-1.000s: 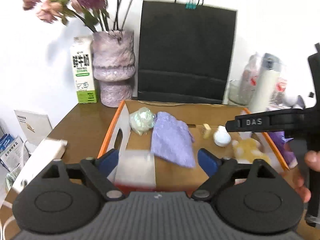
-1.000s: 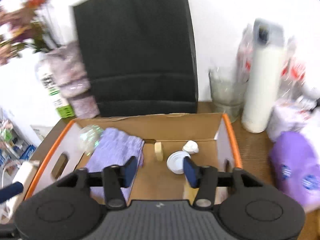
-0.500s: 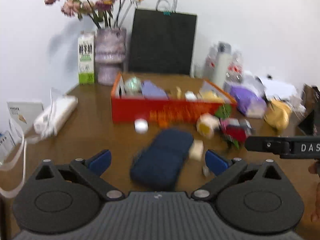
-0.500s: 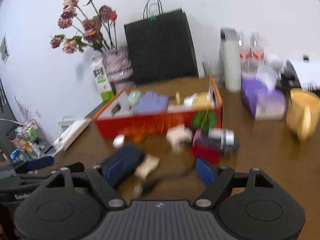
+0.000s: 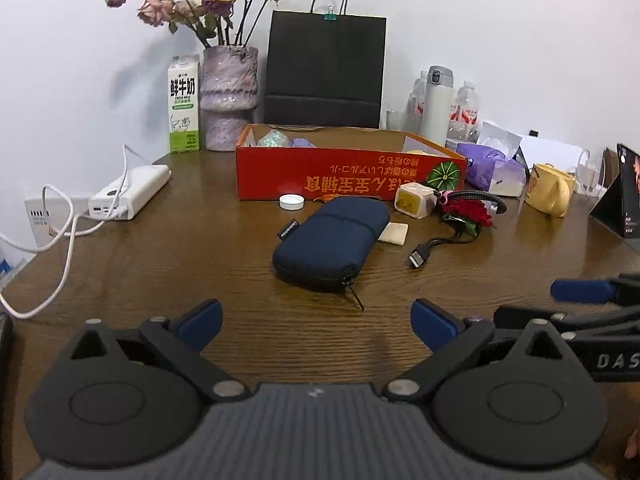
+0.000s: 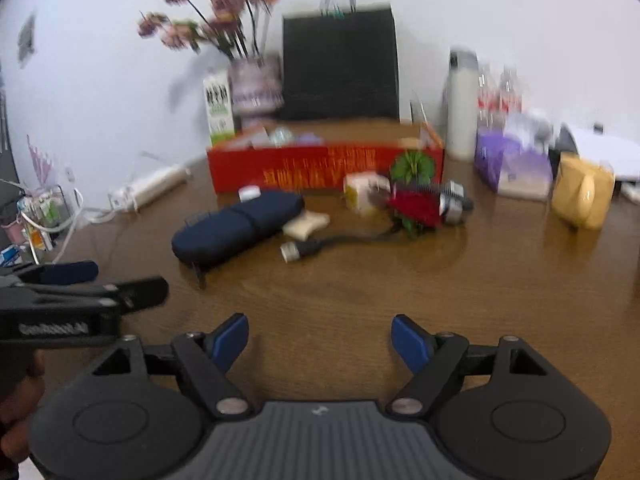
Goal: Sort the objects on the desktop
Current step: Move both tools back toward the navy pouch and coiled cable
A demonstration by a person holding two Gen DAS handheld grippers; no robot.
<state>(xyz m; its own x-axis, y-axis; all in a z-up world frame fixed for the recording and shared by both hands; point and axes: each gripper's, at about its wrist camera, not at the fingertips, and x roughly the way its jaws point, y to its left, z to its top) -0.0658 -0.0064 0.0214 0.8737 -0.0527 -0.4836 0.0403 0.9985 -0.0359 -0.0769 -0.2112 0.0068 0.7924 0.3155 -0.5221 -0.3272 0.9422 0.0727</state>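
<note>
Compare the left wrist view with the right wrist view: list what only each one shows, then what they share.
Only the left wrist view: the black stand at the far right table edge, and the white power bank seen sharply with its cable.

Only the right wrist view: the wire rack of small items off the table's left end, and a picture on the wall.

Both: the red box, navy pouch, USB plug, white cap, yellow mug, and both grippers, left gripper and right gripper, open and empty.
</note>
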